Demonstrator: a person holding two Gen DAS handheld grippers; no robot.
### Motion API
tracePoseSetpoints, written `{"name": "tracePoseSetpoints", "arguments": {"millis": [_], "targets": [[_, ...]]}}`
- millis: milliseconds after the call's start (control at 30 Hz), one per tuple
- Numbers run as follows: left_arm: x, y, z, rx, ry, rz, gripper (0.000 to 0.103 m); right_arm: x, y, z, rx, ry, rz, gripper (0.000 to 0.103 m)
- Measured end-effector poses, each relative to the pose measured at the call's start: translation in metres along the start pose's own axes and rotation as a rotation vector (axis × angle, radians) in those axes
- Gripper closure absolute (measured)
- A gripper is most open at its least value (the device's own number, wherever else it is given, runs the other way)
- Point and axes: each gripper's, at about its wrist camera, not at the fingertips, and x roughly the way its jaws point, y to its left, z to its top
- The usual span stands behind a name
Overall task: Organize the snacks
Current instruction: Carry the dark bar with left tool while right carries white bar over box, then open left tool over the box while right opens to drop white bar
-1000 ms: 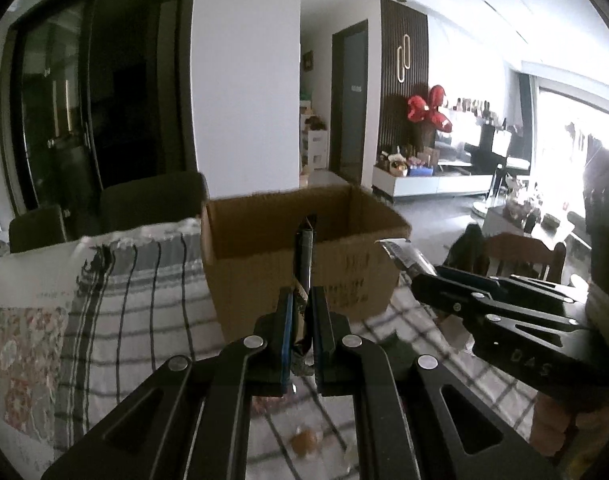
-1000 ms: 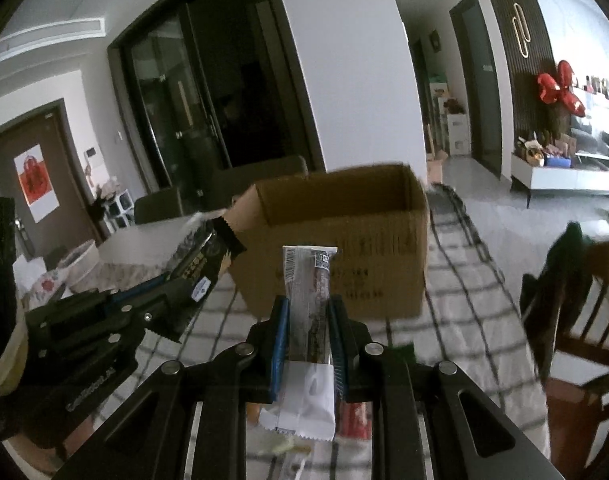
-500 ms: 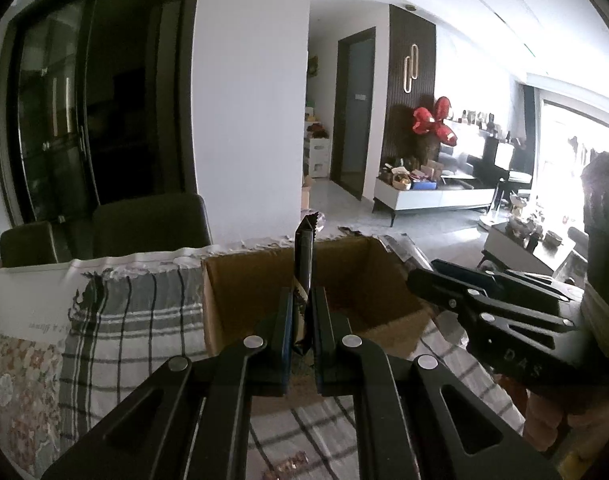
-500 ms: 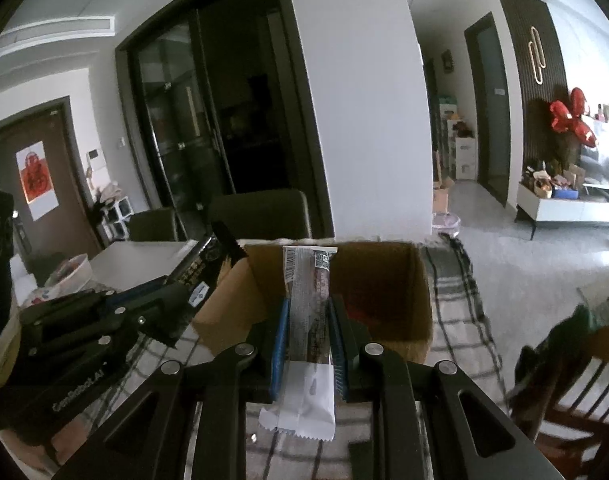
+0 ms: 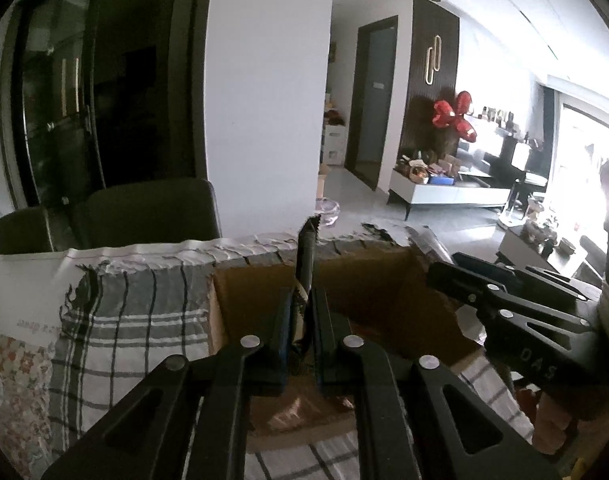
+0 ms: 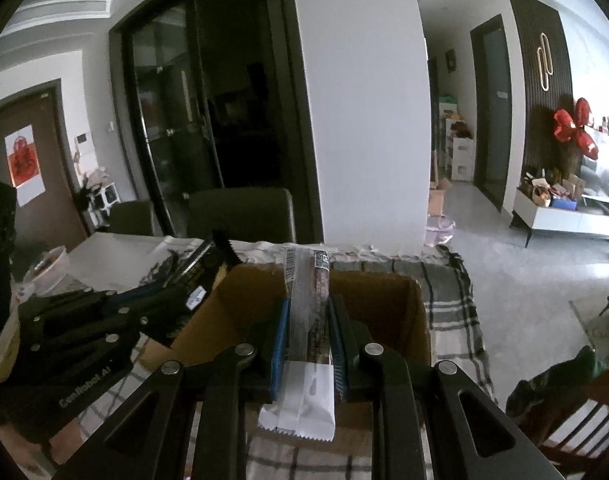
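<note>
An open cardboard box [image 5: 244,280] [image 6: 388,300] stands on the checked cloth, right under both grippers. My left gripper [image 5: 302,300] is over its near edge, and a thin dark snack packet [image 5: 306,256] stands edge-on between the jaws. Those jaws are opening, with a narrow gap showing beside the packet. My right gripper [image 6: 307,312] is shut on a long snack bar [image 6: 308,288] in a clear and white wrapper, held above the box's opening. From each side the other gripper shows too: the right gripper [image 5: 444,270] and the left gripper [image 6: 208,280]. A coppery wrapper [image 5: 300,408] lies inside the box.
A grey and white checked cloth [image 5: 124,320] covers the table. Dark chairs [image 5: 152,212] stand behind it, before a white pillar [image 6: 364,120]. A bowl [image 6: 48,264] sits at the far left of the table. A wooden chair [image 6: 584,408] is at the right.
Both grippers have moved forward from in front of the box to over its opening, each with its snack. The left jaws have parted slightly around the dark packet.
</note>
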Motion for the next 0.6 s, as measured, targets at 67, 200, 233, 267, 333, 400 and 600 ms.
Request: {"name": "tracePoseSetpoints", "arguments": {"millis": [67,200,233,267,333,400,600], "targets": [[0.001,0.002,0.001,0.003,-0.002,0.019,0.058,0.004,-0.003,0.0,0.015,0.011,-0.001,0.066],[-0.012,-0.001,-0.003,0.029,-0.032,0.054,0.055,-0.002,-0.006,-0.004,0.025,-0.004,-0.031,0.059],[-0.017,-0.002,-0.005,0.035,-0.039,0.06,0.054,-0.005,-0.006,-0.005,0.025,-0.004,-0.034,0.059],[-0.021,-0.004,-0.007,0.039,-0.043,0.061,0.054,-0.008,-0.005,-0.006,0.027,-0.008,-0.043,0.059],[-0.028,-0.006,-0.011,0.049,-0.043,0.07,0.053,-0.016,-0.003,-0.01,0.021,-0.02,-0.048,0.059],[-0.038,-0.008,-0.017,0.059,-0.048,0.072,0.052,-0.026,-0.001,-0.015,0.022,-0.03,-0.051,0.059],[-0.071,-0.017,-0.034,0.091,-0.076,0.071,0.052,-0.06,0.01,-0.033,0.001,-0.059,-0.056,0.059]]}}
